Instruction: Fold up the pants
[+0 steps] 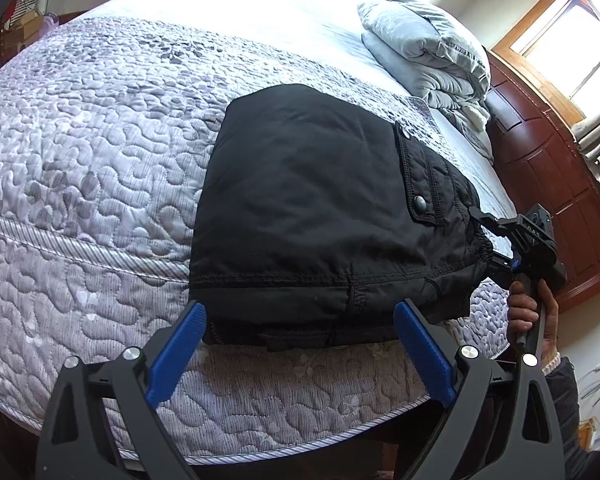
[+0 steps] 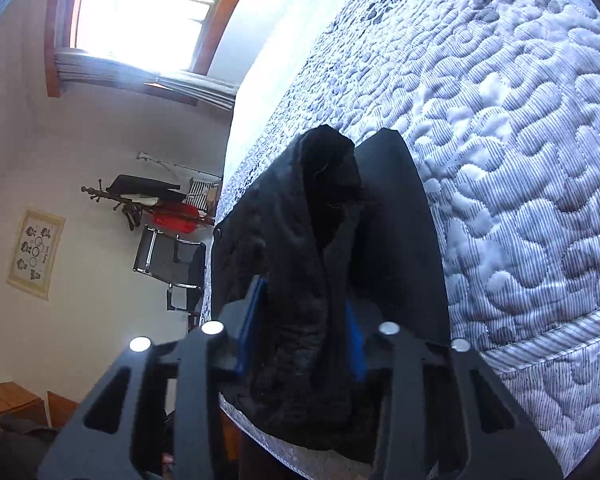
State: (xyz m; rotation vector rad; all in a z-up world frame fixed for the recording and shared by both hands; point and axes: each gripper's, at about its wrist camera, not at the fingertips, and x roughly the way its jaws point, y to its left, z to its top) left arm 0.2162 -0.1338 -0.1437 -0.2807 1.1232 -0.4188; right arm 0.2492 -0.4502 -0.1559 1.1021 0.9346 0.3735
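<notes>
Left of the folded pants (image 1: pixel 320 208) the bed (image 1: pixel 80 168) lies bare and open to a pass. A heaped quilt (image 1: pixel 428 52) blocks the far corner; the right tongs (image 1: pixel 482 236) crowd the pants' right edge.

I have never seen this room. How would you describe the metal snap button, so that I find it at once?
Start from the quilted bed and find the folded black pants lying near its front edge. On their top face, toward the side that the right gripper pinches, sits a stitched pocket flap. The snap button is the one small round grey thing on that flap; everything around it is black cloth.
</notes>
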